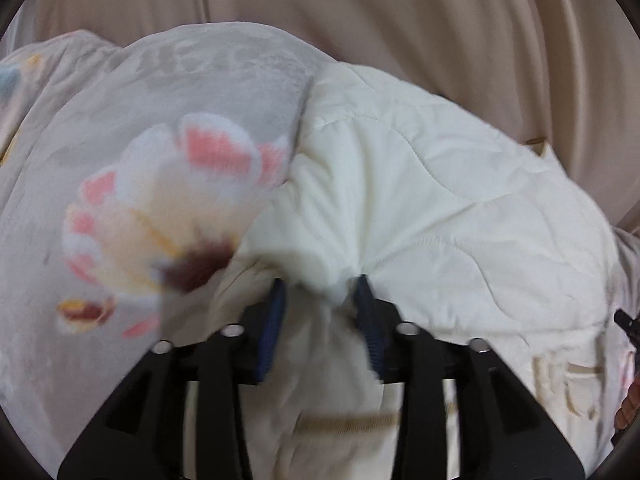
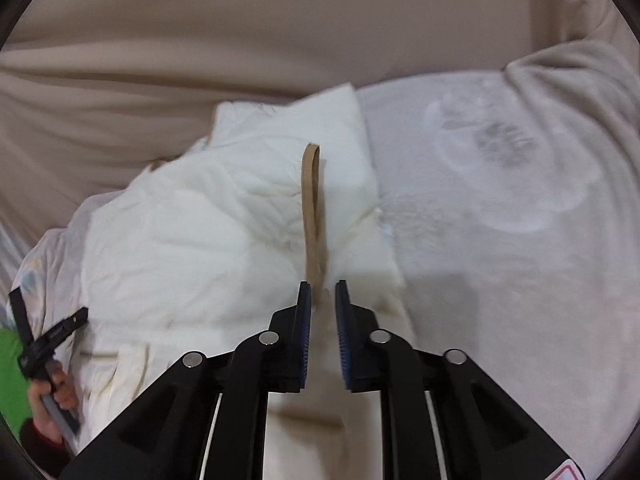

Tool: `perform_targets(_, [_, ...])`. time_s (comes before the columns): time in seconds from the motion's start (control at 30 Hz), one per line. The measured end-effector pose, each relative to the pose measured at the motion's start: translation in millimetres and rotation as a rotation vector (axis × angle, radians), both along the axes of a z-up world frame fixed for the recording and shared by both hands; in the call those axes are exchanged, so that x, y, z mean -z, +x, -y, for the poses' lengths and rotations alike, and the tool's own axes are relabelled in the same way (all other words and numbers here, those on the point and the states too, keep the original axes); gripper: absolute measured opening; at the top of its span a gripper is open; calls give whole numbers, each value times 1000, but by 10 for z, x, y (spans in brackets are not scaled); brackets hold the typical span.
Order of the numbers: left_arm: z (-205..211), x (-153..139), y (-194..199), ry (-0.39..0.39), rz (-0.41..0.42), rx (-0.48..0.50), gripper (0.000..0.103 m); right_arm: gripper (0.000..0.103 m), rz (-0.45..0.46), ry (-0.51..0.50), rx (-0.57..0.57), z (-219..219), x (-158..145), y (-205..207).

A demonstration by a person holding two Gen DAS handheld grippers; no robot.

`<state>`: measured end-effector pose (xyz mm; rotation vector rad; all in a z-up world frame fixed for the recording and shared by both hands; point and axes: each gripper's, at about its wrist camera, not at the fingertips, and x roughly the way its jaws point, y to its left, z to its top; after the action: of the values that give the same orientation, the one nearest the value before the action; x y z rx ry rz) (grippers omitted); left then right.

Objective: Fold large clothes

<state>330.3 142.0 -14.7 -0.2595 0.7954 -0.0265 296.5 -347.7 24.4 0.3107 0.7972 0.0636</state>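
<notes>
Left wrist view: a cream quilted garment [image 1: 420, 200] lies bunched on a pale grey fleece blanket [image 1: 140, 140] printed with pink and white flowers, all on a beige sheet [image 1: 400, 8]. The left gripper [image 1: 320, 292] points down into the garment; its blue-padded jaws stand partly apart with a fold of cream fabric bulging up between them, but blur hides whether the pads press on it. A tan band [image 1: 348, 422] on the cloth shows lower down, between the black fingers. At the right edge, part of a hand [image 1: 628, 408] and a black tip are just visible. Right wrist view: the same garment [image 2: 180, 240] sits left of centre, with the blanket [image 2: 500, 240] spreading right, its print faint. A tan strap loop [image 2: 314, 208] runs along the garment down to the right gripper [image 2: 323, 292], whose jaws stand narrowly apart with the strap's lower end at the gap; contact is unclear. At lower left, a hand [image 2: 52, 392] holds the other gripper's handle beside a green patch [image 2: 10, 364].
</notes>
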Motion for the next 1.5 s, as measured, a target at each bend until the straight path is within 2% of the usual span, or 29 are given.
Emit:
perform_targets(0.03, [-95,-54,-158,-25,3,11,67,25,14,-11,-11,41,-64,-195])
perform_targets(0.07, [-183,-93,-312,-46,5,25,75,42,31,-19,-26,104,-118,-491])
perform_targets(0.1, [-275,-117,-487,-60,2,34,87,56,37,-28,-36,157,-128,-739])
perform_targets(0.13, [-354,-120,-712,-68,-5,43,95,59,32,-38,-44,207,-111,-1012])
perform_targets(0.23, [-547,-13,-1237,-90,-65,76,96,64,-40,-17,-45,325,2,-1649])
perform_targets(0.3, [-663,103,-1522,-143,-106,76,96,66,-73,69,-52,386,165,-2017])
perform_targets(0.33, [-718,169,-1626,-195,-126,77,96,66,-84,113,-52,403,240,-2164])
perform_targets(0.4, [-764,310,-1769,-291,-165,76,96,66,-96,185,-63,384,409,-2278])
perform_targets(0.43, [-766,322,-1835,-305,-139,69,96,66,-99,213,-63,375,487,-2281])
perform_targets(0.47, [-746,307,-1867,-286,-120,62,96,66,-105,239,-65,321,543,-2285])
perform_targets(0.5, [-713,300,-1877,-278,-119,66,94,66,-113,268,-64,307,596,-2236])
perform_targets(0.57, [-650,283,-1900,-279,-97,70,78,67,-124,301,-36,291,688,-2102])
perform_targets(0.63, [-605,276,-1894,-284,-106,77,51,65,-109,321,-28,237,670,-2049])
perform_targets(0.67, [-591,272,-1899,-283,-108,61,44,49,-109,332,-34,208,648,-2029])
perform_targets(0.7, [-590,260,-1924,-287,-105,53,28,20,-109,347,-50,182,631,-2068])
perform_targets(0.73, [-596,221,-1967,-294,-95,47,20,9,-108,354,-58,146,616,-2071])
perform_targets(0.77, [-602,191,-2006,-294,-80,41,18,8,-99,340,-49,122,585,-2108])
perform_targets(0.8, [-606,127,-2056,-291,-54,36,10,7,-72,316,-43,77,535,-2154])
perform_targets(0.93, [-574,-142,-2311,-266,34,56,7,5,27,306,-44,18,324,-2444])
perform_targets(1.07, [-596,-322,-2667,-293,68,95,6,5,117,311,-66,-29,78,-2904])
perform_targets(1.23, [-827,-461,-3468,-404,122,119,6,5,219,286,-113,-99,-196,-3746])
perform_targets(1.37, [-1121,-634,-4135,-531,205,56,6,4,309,299,-110,-48,-484,-4412])
perform_targets(1.43, [-1142,-789,-4307,-551,263,39,6,4,364,323,-103,-34,-673,-4577])
perform_targets(1.5, [-1068,-943,-4354,-515,311,38,6,4,419,322,-100,-53,-837,-4599])
